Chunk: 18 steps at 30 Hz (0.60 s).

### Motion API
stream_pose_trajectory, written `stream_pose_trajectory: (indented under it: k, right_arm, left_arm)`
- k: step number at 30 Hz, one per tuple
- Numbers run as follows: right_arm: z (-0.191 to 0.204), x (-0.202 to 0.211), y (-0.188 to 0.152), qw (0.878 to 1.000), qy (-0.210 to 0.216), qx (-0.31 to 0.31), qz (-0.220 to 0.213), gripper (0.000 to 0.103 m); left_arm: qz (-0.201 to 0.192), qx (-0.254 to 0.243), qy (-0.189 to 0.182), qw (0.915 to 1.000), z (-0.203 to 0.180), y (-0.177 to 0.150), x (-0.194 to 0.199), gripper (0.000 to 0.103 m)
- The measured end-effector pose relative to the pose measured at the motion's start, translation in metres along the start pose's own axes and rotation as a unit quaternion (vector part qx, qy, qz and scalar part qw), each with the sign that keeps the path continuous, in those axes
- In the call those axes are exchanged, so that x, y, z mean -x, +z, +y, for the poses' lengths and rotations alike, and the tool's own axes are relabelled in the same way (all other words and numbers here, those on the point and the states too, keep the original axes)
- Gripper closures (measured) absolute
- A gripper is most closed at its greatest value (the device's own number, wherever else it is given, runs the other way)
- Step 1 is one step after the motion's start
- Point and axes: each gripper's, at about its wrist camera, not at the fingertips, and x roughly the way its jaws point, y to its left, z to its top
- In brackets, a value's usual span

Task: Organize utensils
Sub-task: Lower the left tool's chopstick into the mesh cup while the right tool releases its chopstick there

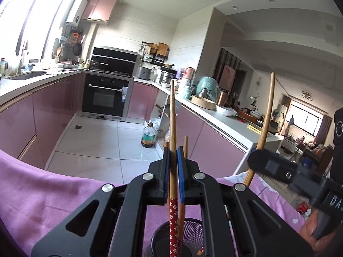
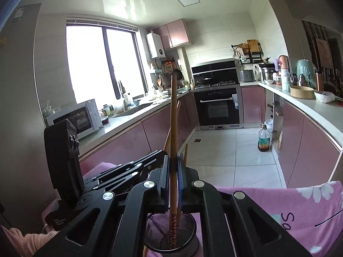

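Beyond both sets of jaws lies a wide run of pale tiled floor (image 2: 225, 147) between two lines of pink cabinets (image 2: 128, 137), open except for an oil bottle (image 2: 264, 138) standing at the foot of the right-hand cabinets. A black oven (image 2: 219, 107) closes the far end, and grey countertops (image 2: 300, 102) crowded with pots and jars edge both sides.

Directly under the jaws a purple cloth (image 1: 42, 192) covers the work surface; its far edge drops off to the floor just ahead of the fingertips.

The black mesh holder (image 2: 171, 233) stands on the cloth below and between the jaws of each gripper.

The left gripper (image 1: 173, 160) is closed on a chopstick (image 1: 172, 128), upright, its red patterned end down in the holder. Another chopstick (image 1: 185, 147) stands just right of the jaws.

The right gripper (image 2: 174, 165) is clamped on its own chopstick (image 2: 174, 117), also upright with the patterned end inside the holder. A second stick (image 2: 186, 154) leans just right of these jaws.
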Motion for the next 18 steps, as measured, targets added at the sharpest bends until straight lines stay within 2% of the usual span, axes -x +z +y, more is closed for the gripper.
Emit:
stream_pose_trajectory:
  k: [3, 7, 12, 18]
  right_arm:
    - [-0.003, -0.008, -0.007, 1.000, -0.001, -0.003, 0.011, 0.098]
    - [-0.004, -0.017, -0.015, 1.000, -0.002, -0.005, 0.026, 0.098]
    - [-0.006, -0.028, -0.022, 0.998, 0.001, -0.005, 0.055, 0.098]
    - [-0.012, -0.042, -0.030, 0.995, -0.012, -0.018, 0.096, 0.094]
  left_arm:
    - [-0.010, -0.010, 0.025, 0.9996, -0.004, -0.006, -0.007, 0.095]
    - [-0.004, -0.021, 0.037, 0.9991, -0.010, -0.013, -0.012, 0.095]
    - [0.025, -0.045, 0.040, 0.9979, -0.018, -0.024, -0.012, 0.095]
    - [0.057, -0.060, 0.040, 0.9958, -0.004, -0.034, 0.005, 0.094]
